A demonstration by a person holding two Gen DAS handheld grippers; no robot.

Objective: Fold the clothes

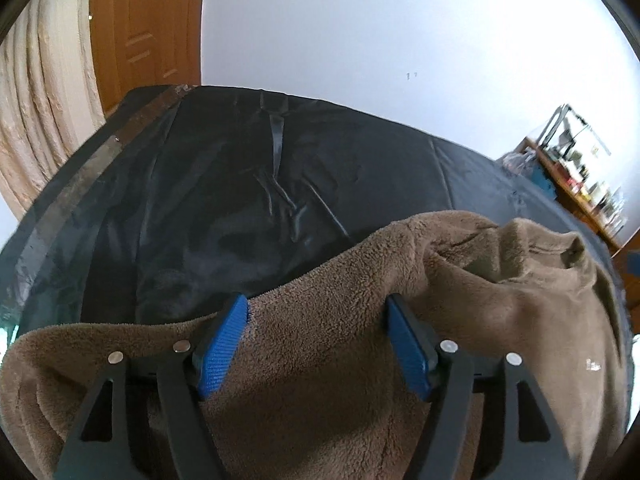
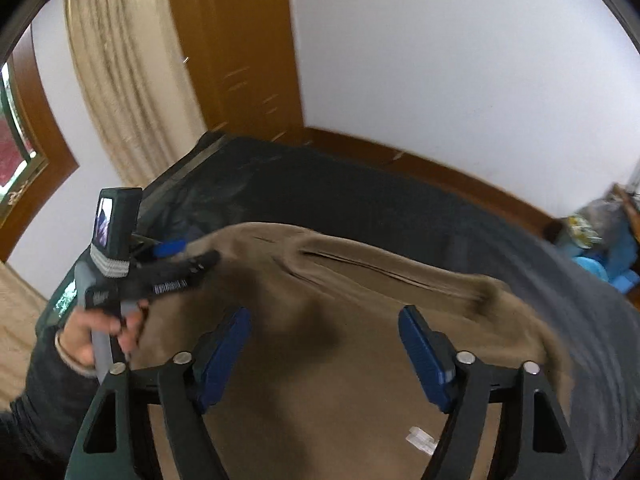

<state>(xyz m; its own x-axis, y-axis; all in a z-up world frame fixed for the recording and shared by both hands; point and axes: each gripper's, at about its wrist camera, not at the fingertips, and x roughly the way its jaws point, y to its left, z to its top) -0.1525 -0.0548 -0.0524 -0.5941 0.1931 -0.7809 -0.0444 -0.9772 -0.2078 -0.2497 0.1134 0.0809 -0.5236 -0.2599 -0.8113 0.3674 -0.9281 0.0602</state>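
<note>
A brown fleece garment (image 1: 328, 360) lies rumpled on a surface under a black cover (image 1: 224, 184). My left gripper (image 1: 316, 304) hangs open just above the garment's far edge. Its blue pads (image 1: 222, 348) stand wide apart, with fleece between them but none pressed. In the blurred right wrist view the garment (image 2: 340, 280) spreads out with a long slit-like fold and a small white label (image 2: 420, 438). My right gripper (image 2: 324, 314) is open above its middle and holds nothing. The left gripper (image 2: 196, 254) shows there at the garment's left edge, held by a hand (image 2: 84, 336).
A cream curtain (image 2: 128, 80) and a wooden door (image 2: 236, 48) stand behind the covered surface, beside a white wall (image 1: 400, 32). A cluttered wooden shelf (image 1: 576, 176) is at the far right. Blue items (image 2: 604, 256) lie on the floor to the right.
</note>
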